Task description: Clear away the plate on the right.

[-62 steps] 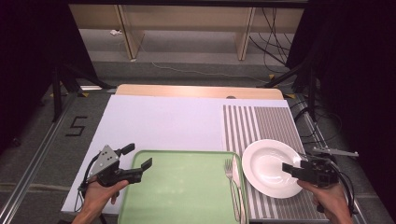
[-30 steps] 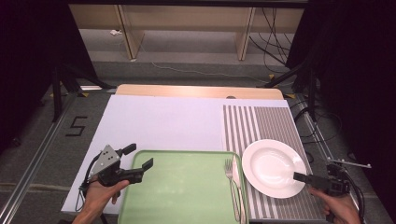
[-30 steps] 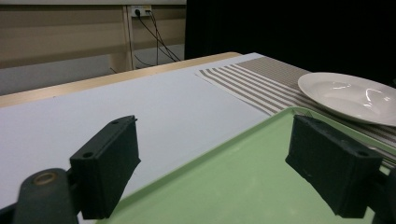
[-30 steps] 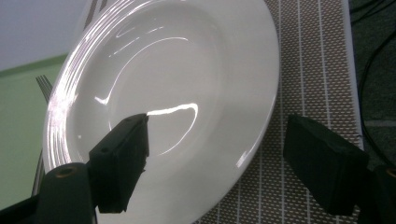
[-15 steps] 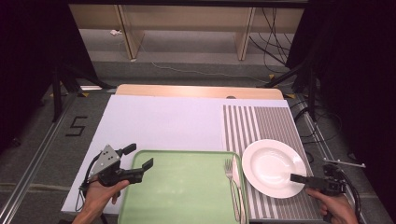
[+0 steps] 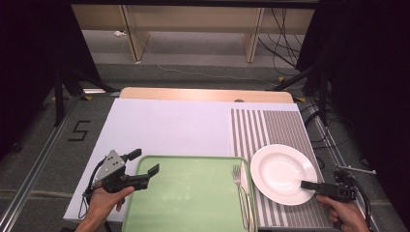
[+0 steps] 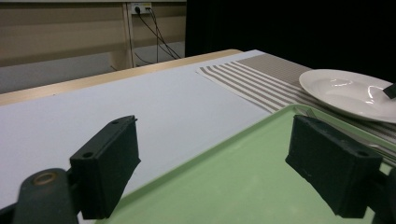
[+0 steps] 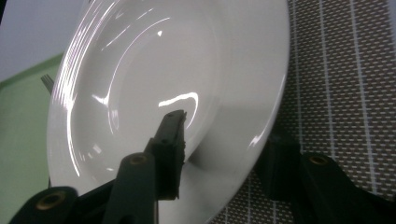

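The right gripper (image 6: pixel 309 185) has its jaws set either side of the near rim of the white plate (image 6: pixel 283 173) — one jaw above, lying on the plate's inner slope, the other below the rim against the striped placemat (image 6: pixel 270 128). The jaws have just been closing with the rim between them; in the right gripper view the upper jaw lies on the glazed surface, but whether both pads already press on the rim cannot be told. The plate lies on the placemat at the right of the table, just beside the green tray (image 6: pixel 188 193). The right hand (image 6: pixel 341 215) holds the gripper from the table's near right corner.

The left gripper (image 6: pixel 145 164) has its jaws wide apart with nothing between them. They hover over the tray's far left corner — in the left gripper view the tray's rim runs between the two black jaws, with the white tabletop (image 6: pixel 169 125) beyond it. The left hand (image 6: pixel 104 200) grips it from below at the near left edge of the table.

A fork (image 6: pixel 238 186) and a knife (image 6: pixel 245 186) lie side by side along the tray's right edge, between the tray's bed and the plate.
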`<state>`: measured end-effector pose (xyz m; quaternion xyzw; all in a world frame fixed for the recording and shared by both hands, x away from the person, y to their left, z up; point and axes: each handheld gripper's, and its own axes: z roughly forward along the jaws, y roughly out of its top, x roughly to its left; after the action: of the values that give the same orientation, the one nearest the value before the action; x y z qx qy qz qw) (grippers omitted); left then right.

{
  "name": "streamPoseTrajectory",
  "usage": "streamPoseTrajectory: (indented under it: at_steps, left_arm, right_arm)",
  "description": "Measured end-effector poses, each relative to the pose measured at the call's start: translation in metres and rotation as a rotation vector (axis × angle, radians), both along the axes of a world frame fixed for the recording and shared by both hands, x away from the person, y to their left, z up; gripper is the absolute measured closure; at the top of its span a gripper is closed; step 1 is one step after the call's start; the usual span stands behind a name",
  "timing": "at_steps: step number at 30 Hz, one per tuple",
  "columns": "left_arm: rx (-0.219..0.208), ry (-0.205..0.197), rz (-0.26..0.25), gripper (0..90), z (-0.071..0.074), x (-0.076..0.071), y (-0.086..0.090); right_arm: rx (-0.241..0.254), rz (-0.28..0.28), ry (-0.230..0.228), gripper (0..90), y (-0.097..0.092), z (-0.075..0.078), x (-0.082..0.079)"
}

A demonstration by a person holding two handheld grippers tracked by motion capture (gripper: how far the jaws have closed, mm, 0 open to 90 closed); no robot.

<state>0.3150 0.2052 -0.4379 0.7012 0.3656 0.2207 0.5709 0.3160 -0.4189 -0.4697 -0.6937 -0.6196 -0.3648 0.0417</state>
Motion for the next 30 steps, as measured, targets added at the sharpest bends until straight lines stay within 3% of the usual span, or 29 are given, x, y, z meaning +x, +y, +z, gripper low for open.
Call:
streamPoseTrajectory:
  at_steps: [2,6,10,13,16,19,24,30]
  left_arm:
    - [0.002,-0.002,0.005,15.8,0.001,-0.001,0.001]
    - [0.003,-0.002,-0.001,15.8,0.001,-0.001,0.0]
    - [0.002,0.0,-0.003,15.8,0.001,-0.001,0.0]
    - [-0.003,-0.002,-0.004,15.8,0.0,0.0,-0.001]
    - [0.007,0.001,-0.004,15.8,0.0,0.0,-0.001]
    - [-0.006,-0.002,-0.009,15.8,0.0,0.0,-0.001]
    - [-0.004,-0.004,-0.012,15.8,0.0,0.0,-0.001]
    - [0.002,-0.002,-0.008,15.8,0.001,-0.001,-0.002]
  right_arm:
    - [0.06,-0.046,0.014,60.3,0.001,-0.001,0.0]
    - [0.064,-0.065,0.032,63.4,0.001,-0.004,0.0]
    - [0.112,-0.083,0.041,65.7,-0.001,-0.007,-0.001]
    - [0.133,-0.058,0.026,67.0,-0.005,-0.011,-0.001]
    - [0.133,-0.074,0.023,68.1,-0.004,-0.013,0.0]
    - [0.183,-0.086,0.054,69.2,-0.003,-0.012,0.0]
    - [0.156,-0.057,0.037,71.9,0.002,-0.013,0.003]
    - [0.196,-0.091,0.039,75.6,0.003,-0.011,0.003]
